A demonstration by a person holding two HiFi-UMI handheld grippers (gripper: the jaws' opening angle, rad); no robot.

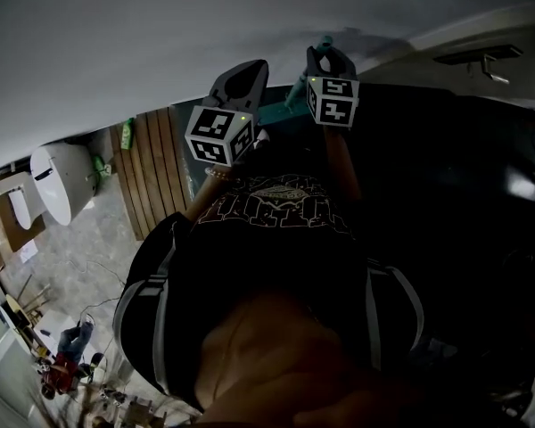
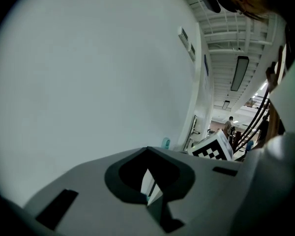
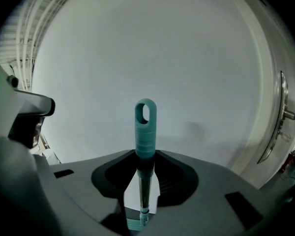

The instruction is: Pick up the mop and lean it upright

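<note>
Mop [image 3: 145,127] is seen upright close before the wall [image 3: 137,43], its teal looped grip topmost and its dark pole running down between the jaws of the right gripper [image 3: 143,193]. Those jaws are spread, with pale gaps shown on both sides of the pole, so no pinch is made. Whether the wall is touched by the mop cannot be told. The left gripper [image 2: 150,183] faces the same wall, its jaws slightly parted with nothing between them. A door handle [image 3: 284,113] is seen right of the wall.
</note>
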